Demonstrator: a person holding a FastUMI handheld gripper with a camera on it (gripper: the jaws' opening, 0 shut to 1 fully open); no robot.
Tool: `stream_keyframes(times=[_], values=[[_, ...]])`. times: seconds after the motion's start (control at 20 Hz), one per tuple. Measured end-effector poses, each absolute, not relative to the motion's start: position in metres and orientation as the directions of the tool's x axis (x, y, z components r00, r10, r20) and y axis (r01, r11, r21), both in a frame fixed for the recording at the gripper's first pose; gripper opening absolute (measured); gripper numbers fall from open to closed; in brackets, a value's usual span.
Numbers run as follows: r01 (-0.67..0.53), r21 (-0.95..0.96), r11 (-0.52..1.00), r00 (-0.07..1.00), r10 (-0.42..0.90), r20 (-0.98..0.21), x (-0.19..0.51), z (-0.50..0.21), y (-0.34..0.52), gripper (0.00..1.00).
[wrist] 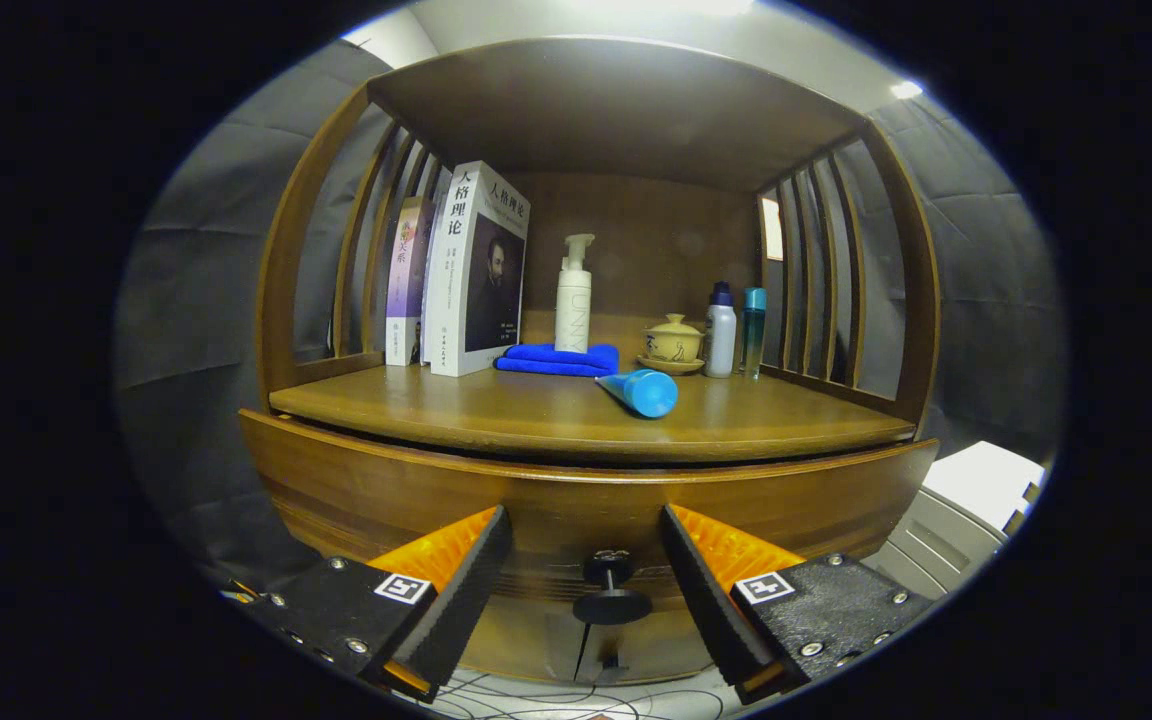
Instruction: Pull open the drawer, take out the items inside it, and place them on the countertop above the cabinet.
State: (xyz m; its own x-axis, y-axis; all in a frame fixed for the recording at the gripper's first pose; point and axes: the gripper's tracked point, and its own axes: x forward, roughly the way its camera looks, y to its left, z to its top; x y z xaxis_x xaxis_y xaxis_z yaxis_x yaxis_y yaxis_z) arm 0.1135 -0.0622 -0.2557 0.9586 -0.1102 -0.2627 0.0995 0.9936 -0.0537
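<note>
Tongs (586, 580) hang released, fingers spread either side of the drawer (576, 500) knob (611, 590) — not touching it; above it, a blue tube (639, 391) lies on the countertop (536, 415).

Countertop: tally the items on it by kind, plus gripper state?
Books: 3
Bottles: 3
Blue tube: 1
Blue cloth: 1
Lidded cup: 1
Total: 9
Gripper open, drawer knob between its fingers, untouched.

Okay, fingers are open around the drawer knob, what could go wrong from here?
1. The knob is small and round, sitting between the open gripper fingers with gaps either side; an off-centre close may slip off.
2. The blue tube lies on its side near the countertop edge; a jerky pull might roll it off.
</note>
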Motion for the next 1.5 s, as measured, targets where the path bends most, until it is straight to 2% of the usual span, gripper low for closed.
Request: stream_keyframes(times=[0.35,0.65,0.85,1.15,1.5], values=[[0.103,-0.067,0.992,0.956,-0.118,-0.270,0.126,-0.258,-0.063,0.95],[0.043,-0.089,0.995,0.952,-0.068,-0.299,0.114,-0.246,-0.065,0.95],[0.028,-0.080,0.996,0.961,-0.049,-0.272,0.101,-0.196,-0.069,0.95],[-0.003,-0.094,0.996,0.990,-0.010,-0.142,0.091,-0.074,-0.077,0.95],[-0.001,-0.061,0.998,0.989,-0.008,-0.145,0.055,-0.015,-0.097,0.95]])
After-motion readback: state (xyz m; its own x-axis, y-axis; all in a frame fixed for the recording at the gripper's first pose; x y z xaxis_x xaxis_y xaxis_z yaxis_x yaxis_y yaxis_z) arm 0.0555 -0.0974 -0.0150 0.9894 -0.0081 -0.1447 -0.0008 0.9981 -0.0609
